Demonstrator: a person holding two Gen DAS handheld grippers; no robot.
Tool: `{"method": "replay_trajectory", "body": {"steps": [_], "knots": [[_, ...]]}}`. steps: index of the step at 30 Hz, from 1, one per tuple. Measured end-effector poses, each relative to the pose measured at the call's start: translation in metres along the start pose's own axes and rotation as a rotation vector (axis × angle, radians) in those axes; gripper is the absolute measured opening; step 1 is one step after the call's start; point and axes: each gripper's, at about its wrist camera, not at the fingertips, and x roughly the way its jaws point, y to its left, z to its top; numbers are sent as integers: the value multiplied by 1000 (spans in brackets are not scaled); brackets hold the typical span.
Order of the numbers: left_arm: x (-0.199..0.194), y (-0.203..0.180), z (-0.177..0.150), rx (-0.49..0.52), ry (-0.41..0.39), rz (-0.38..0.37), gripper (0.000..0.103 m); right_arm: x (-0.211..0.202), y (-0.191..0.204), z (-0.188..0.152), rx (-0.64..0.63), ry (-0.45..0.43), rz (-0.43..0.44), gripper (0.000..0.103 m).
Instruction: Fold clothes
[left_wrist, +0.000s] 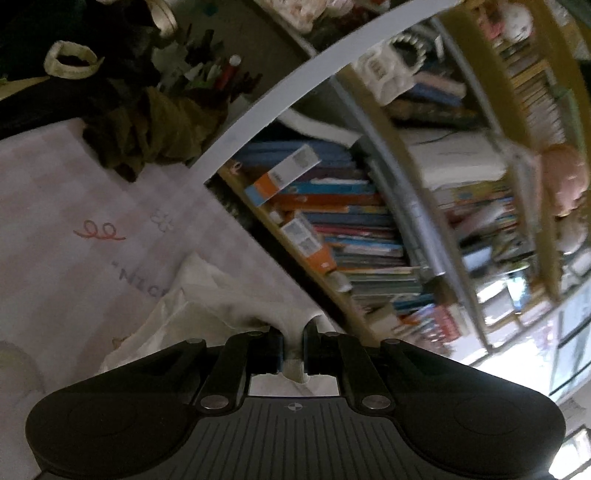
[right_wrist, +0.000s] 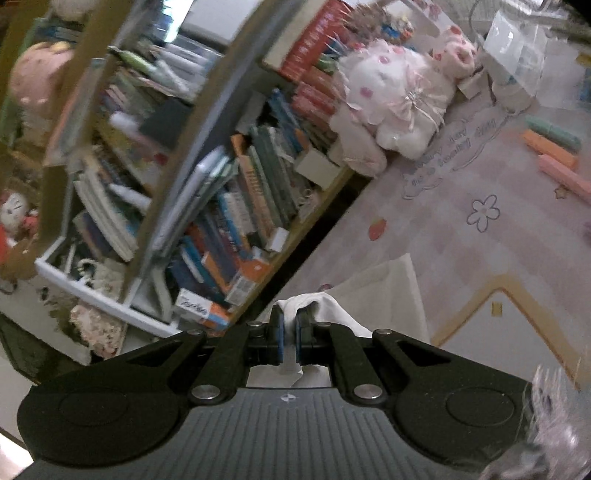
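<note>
White garment (left_wrist: 207, 306) hangs pinched at both ends over the pink patterned counter (left_wrist: 74, 206): the left gripper (left_wrist: 293, 347) clamps one bunched edge between its pads, and the right gripper (right_wrist: 290, 332) clamps another fold (right_wrist: 380, 291). A bookshelf (right_wrist: 229, 192) stands just beside the counter, a plush toy (right_wrist: 399, 99) lying near it
</note>
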Motion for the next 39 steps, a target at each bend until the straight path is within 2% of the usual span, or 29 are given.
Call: {"method": "replay_trajectory", "body": {"steps": [6,10,14,16,22,25,26,27,28,29,31,33,39], "knots": [[49,10,7,-47,28,68,8,44,-28,18,44,63,-34,5],[79,21,13,-87,82,90,8,72,-40,29,67,112,-57,5],[110,33,19,-100,146,125,8,103,-53,41,87,162,-116,5],[122,37,21,-101,157,152,8,119,-59,47,100,166,-148,5],[132,49,20,-185,149,136,11,147,-90,55,260,106,-186,5],[136,54,19,-226,145,128,19,157,-99,52,283,125,-212,9],[138,56,19,-240,144,126,27,158,-100,52,284,126,-205,12],[139,58,19,-254,143,123,33,156,-99,52,282,125,-190,21],[141,60,18,-268,141,120,43,154,-98,52,278,124,-172,28],[143,62,18,-282,140,118,53,153,-94,51,267,124,-159,38],[146,66,18,-310,137,112,62,153,-87,50,242,129,-151,40],[150,69,18,-334,140,105,64,159,-80,49,230,141,-179,40],[171,74,34,-364,217,78,64,179,-58,46,193,176,-262,39]]}}
